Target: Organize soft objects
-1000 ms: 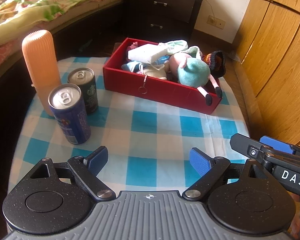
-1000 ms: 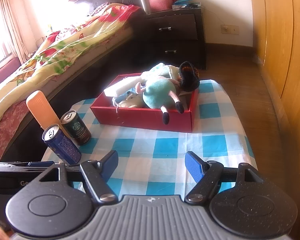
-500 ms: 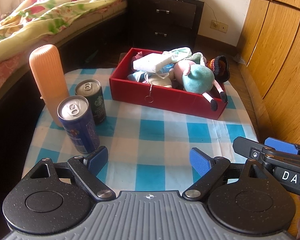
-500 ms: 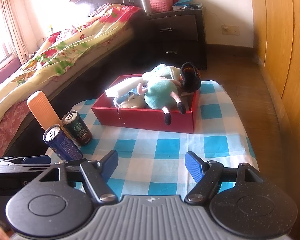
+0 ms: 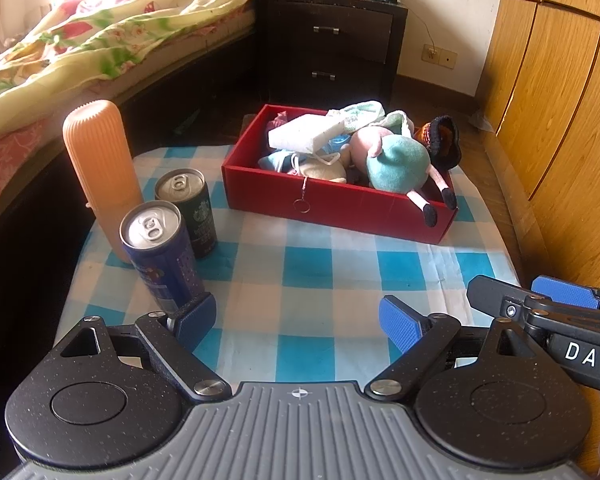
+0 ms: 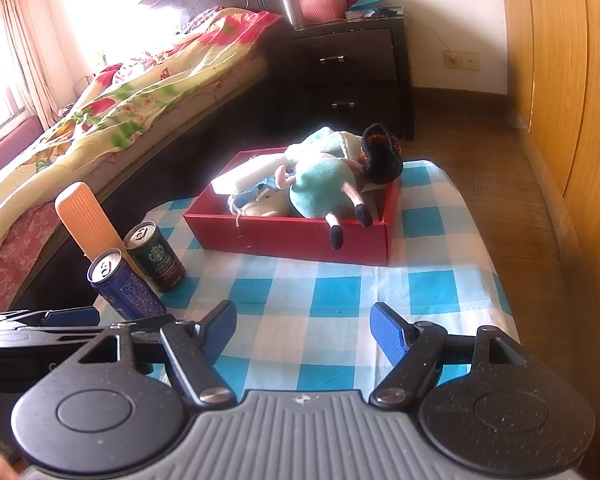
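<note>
A red box [image 5: 332, 202] [image 6: 292, 236] stands at the far end of the blue-checked table. Soft things fill it: a pink plush doll in a teal dress [image 5: 396, 164] [image 6: 320, 188] with its legs over the front wall, a white sponge block [image 5: 306, 136], pale cloths and a dark knitted piece [image 5: 440, 142] [image 6: 380, 152]. My left gripper [image 5: 298, 322] hovers open over the near table edge with nothing between its blue pads. My right gripper [image 6: 304, 332] is open and empty too, beside it; it also shows at the right of the left wrist view.
On the left of the table stand an orange ribbed bottle [image 5: 102, 164] [image 6: 86, 218], a dark green can [image 5: 188, 210] [image 6: 156, 258] and a blue can [image 5: 160, 254] [image 6: 122, 284]. A bed [image 6: 100, 120] lies left, a dark nightstand [image 5: 332, 44] behind, wooden wardrobe doors [image 5: 560, 100] right.
The left wrist view has tilted upward, so the box and cans sit lower in it and more of the bed and nightstand shows. Both grippers kept their opening; nothing on the table moved.
</note>
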Demonstrator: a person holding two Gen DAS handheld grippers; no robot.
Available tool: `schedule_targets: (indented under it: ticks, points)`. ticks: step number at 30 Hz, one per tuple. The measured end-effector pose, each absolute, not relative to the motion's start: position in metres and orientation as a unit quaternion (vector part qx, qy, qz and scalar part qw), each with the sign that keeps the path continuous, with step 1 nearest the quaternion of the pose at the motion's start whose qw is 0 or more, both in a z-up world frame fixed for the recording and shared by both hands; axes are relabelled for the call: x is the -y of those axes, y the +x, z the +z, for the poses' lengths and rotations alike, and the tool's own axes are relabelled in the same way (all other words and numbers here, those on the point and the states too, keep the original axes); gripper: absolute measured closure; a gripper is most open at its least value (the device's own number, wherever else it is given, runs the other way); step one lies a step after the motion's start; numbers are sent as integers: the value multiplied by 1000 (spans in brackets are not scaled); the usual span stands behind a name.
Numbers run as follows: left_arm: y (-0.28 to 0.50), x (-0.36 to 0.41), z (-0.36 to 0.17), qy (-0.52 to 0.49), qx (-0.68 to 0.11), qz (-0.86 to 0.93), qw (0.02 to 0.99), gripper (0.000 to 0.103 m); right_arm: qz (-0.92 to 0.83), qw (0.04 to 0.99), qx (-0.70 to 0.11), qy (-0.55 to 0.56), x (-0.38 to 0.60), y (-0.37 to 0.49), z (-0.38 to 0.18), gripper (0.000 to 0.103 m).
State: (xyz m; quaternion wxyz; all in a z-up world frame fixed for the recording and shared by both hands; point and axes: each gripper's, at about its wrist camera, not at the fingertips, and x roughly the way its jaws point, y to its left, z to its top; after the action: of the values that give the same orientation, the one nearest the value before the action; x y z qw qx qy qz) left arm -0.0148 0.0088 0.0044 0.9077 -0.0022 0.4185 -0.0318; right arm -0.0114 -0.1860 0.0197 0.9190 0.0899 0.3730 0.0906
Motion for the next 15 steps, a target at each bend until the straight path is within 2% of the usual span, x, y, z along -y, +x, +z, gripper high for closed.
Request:
schedule_targets:
  ticks: [15]
  points:
    - [-14, -13, 11, -28, -406, -57, 912, 15, 93, 925, -352, 107, 190, -15, 28, 51]
